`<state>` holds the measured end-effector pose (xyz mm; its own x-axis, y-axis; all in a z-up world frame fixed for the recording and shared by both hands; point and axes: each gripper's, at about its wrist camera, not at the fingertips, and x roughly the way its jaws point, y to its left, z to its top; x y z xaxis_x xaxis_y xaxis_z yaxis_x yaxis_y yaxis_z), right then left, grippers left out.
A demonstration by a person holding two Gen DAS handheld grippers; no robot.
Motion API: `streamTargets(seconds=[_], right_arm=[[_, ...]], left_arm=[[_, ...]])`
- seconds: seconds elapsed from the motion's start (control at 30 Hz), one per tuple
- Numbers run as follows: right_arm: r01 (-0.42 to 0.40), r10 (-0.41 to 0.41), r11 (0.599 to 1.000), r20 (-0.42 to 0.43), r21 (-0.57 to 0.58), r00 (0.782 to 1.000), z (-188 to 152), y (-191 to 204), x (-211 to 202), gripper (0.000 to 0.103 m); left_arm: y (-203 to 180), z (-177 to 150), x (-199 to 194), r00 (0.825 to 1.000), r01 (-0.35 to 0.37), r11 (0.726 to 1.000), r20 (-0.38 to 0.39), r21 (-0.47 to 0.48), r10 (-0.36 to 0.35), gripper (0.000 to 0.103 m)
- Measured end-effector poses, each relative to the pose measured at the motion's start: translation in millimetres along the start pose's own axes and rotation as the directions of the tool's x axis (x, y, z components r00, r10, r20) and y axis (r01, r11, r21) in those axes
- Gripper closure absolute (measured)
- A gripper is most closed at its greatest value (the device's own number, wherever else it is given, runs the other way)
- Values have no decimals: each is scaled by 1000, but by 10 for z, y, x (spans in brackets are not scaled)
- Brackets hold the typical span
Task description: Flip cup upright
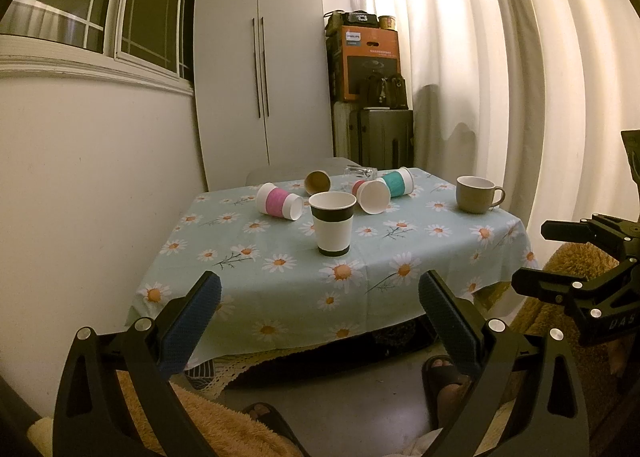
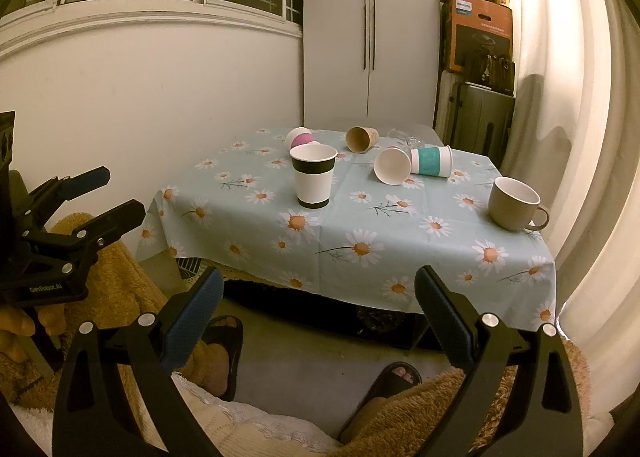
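Several cups lie on their sides on the daisy tablecloth (image 1: 280, 285): a pink-banded cup (image 1: 279, 201), a brown paper cup (image 1: 317, 181), a white cup with red (image 1: 372, 196), a teal-banded cup (image 1: 398, 182) and a clear glass (image 1: 360, 172). A white paper cup with black bands (image 1: 333, 222) and a beige mug (image 1: 477, 194) stand upright. My left gripper (image 1: 320, 297) is open and empty, held back from the table's near edge. My right gripper (image 2: 318, 293) is open and empty, also short of the table. The same cups show in the right wrist view: black-banded cup (image 2: 313, 175), teal cup (image 2: 431, 161), mug (image 2: 514, 204).
A white wardrobe (image 1: 260, 65) stands behind the table, with stacked boxes and a suitcase (image 1: 382, 137) to its right. Curtains (image 1: 520, 77) hang on the right, a wall with a window on the left. The person's sandalled feet (image 2: 224, 353) are on the floor below.
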<state>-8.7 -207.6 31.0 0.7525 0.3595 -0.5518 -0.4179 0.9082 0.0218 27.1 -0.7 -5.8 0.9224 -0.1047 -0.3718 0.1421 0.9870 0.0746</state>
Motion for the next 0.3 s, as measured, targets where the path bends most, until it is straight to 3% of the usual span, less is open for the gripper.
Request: streamTargets(seconds=[0.3], right_arm=[[-2, 2, 1000, 1, -1, 1000, -2, -13, -2, 8]], left_arm=[[5, -8, 16, 1000, 3, 1000, -5, -3, -3, 6]])
